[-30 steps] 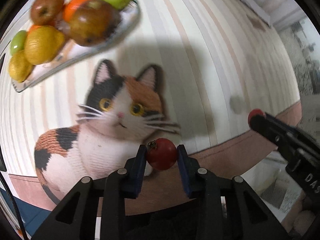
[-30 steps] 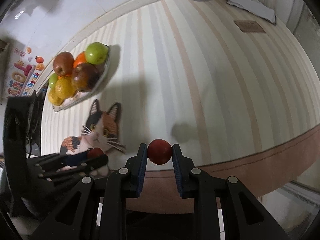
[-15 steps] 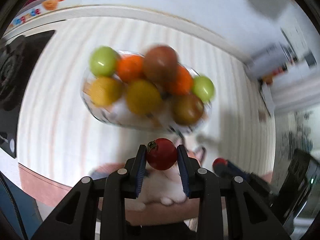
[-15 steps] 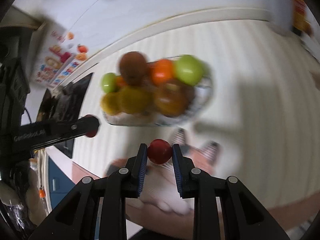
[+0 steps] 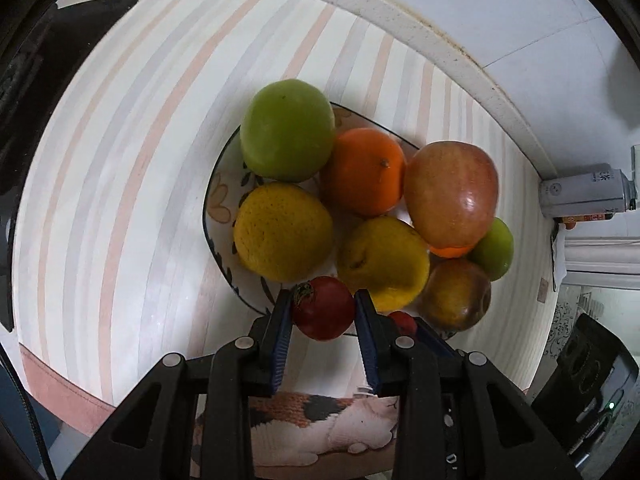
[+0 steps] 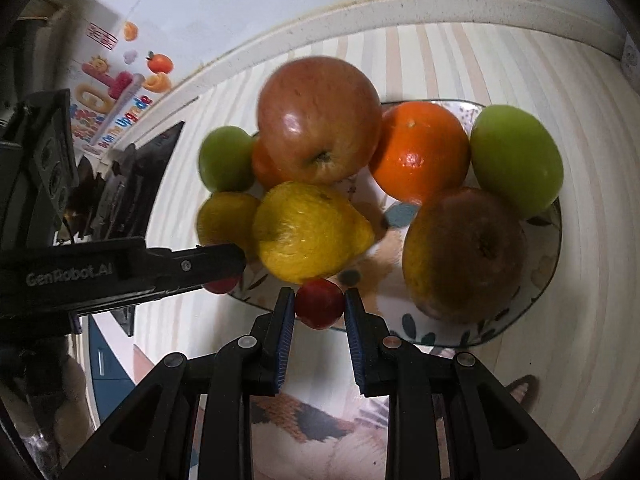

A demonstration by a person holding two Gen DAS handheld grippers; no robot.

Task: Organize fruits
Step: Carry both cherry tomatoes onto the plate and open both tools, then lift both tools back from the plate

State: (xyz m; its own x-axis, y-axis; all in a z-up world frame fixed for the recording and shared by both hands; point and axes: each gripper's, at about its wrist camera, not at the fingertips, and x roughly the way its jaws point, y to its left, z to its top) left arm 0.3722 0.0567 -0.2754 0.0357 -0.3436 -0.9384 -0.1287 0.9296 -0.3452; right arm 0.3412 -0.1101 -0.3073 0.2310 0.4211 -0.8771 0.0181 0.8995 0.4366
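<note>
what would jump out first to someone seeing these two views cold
The heaped plate of fruit in the middle of the striped cloth: a big red apple on top, an orange and a large green apple beside it, yellow fruit in front. Next, each gripper is shut on a small red tomato at the plate's near rim: the left gripper on the stemmed tomato, the right gripper on the plain tomato.
</note>
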